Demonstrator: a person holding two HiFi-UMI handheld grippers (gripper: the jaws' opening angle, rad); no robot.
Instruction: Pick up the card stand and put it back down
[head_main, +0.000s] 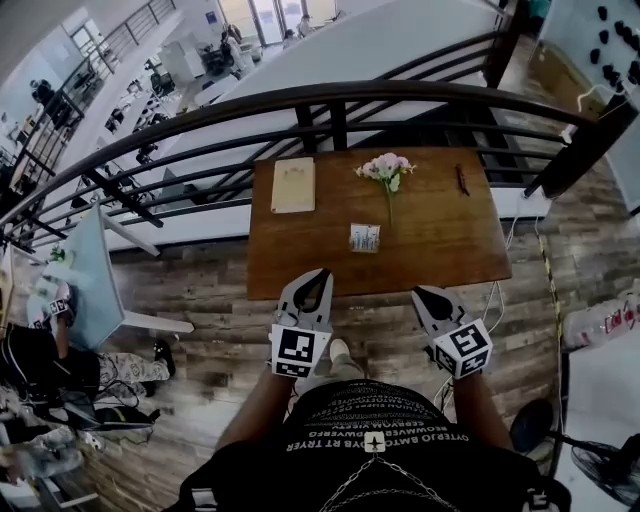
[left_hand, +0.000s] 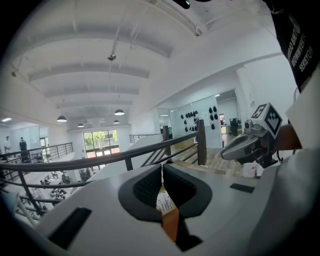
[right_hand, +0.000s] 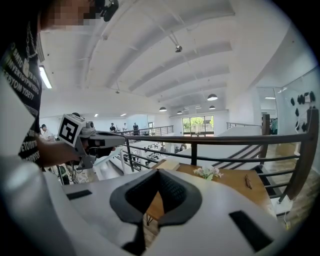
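The wooden table (head_main: 440, 240) bears the card stand (head_main: 365, 238), possibly upright; left gripper (head_main: 320, 273) and right gripper (head_main: 427, 293) are closed, empty.

Mezzanine with grey-brown wood plank floor (head_main: 210, 290). Brown wooden table (head_main: 440, 240) against dark metal railing (head_main: 330, 93). Open hall with desks (head_main: 130, 100) below. White beamed ceiling (left_hand: 90, 70), round pendant lamps (left_hand: 119, 112) lit, big windows (left_hand: 102, 140) at far end, bright daylight.
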